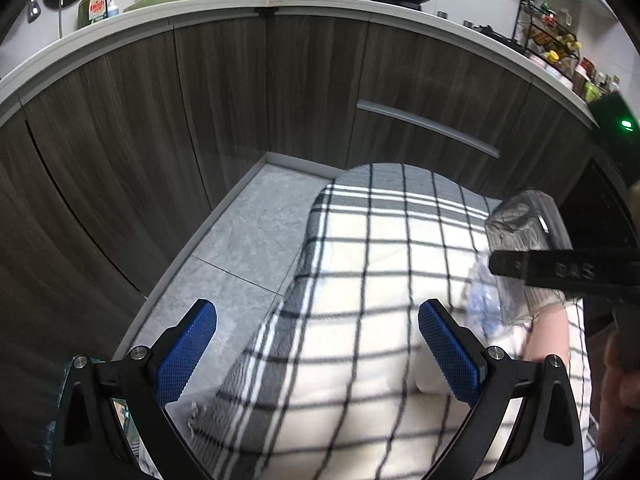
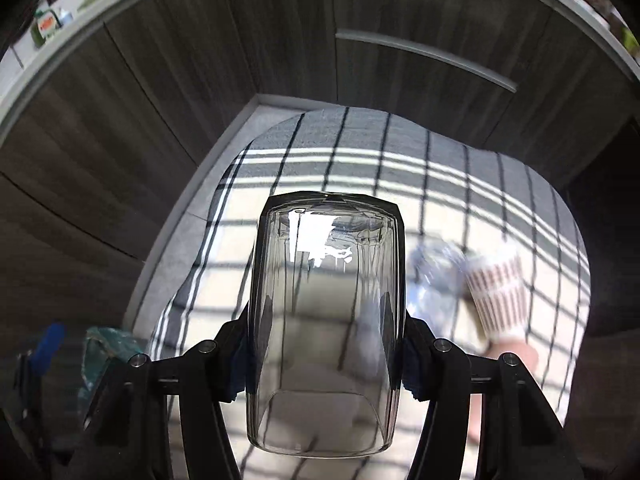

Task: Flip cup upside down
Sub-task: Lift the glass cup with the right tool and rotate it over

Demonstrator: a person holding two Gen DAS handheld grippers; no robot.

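Gripping the clear glass cup [image 2: 324, 332] at mid-body, our right gripper [image 2: 324, 354] holds it above the checked cloth [image 2: 440, 184], long axis running along the fingers, thick base pointing away, open mouth nearest the camera. Our left gripper [image 1: 318, 344] hangs spread and empty, blue ribbed pads [image 1: 448, 350] showing. Objects beyond the cup are blurred.

- The left claw [image 1: 318, 354] had matte black arms, each carrying a blue cross-hatched pad.
- Round silver screws sat at its joints.
- The right claw [image 2: 324, 354] had the same black linkage and silver screws, its blue pads barely visible.
- Embossed letters marked its black finger in the left view.
- A bare-skinned hand [image 1: 622, 376] showed at the edge.
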